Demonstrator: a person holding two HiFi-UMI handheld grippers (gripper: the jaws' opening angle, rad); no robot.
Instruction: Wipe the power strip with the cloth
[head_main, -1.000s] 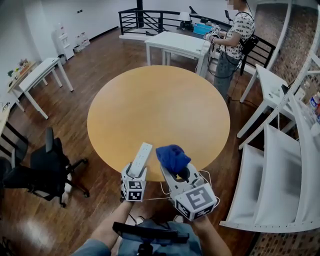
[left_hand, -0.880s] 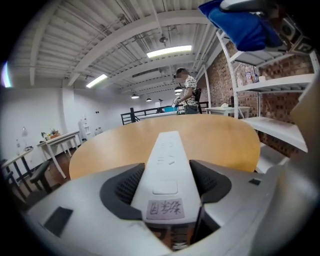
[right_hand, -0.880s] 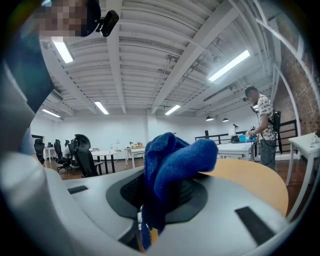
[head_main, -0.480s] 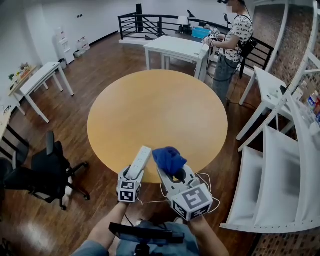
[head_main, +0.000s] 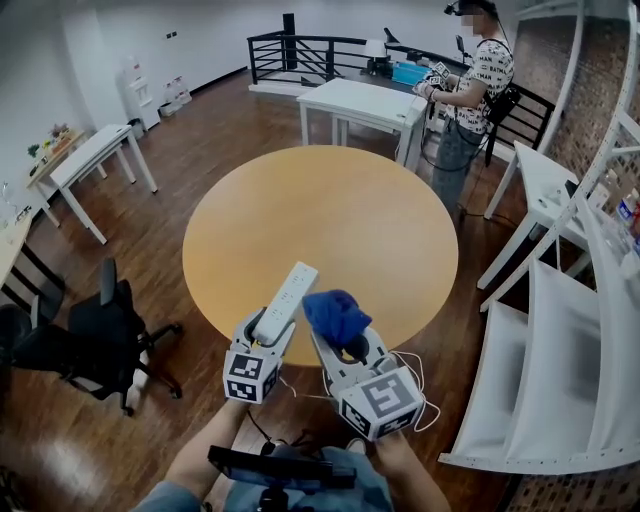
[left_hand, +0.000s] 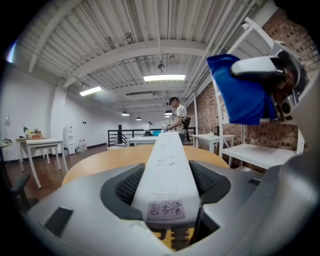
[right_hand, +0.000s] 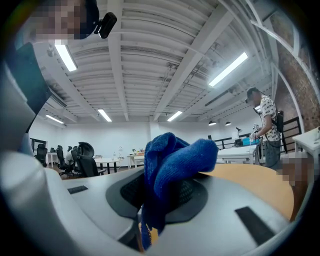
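Head view: strip (head_main: 284, 300) juts straight ahead from the left gripper (head_main: 264, 336), clamped at its near end over the tabletop (head_main: 320, 210). Cloth (head_main: 335, 314), pinched in the right gripper (head_main: 347, 345), hangs just beside its right, ready for lengthwise strokes.

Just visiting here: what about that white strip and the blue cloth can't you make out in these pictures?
- Label on the power strip: left gripper view, handwriting too blurred to read.
- Its rear end and any cord: head view, hidden by the left gripper.
- Its sockets: head view, too small.
- Lower part of the cloth: right gripper view, hidden between the jaws of the right gripper.
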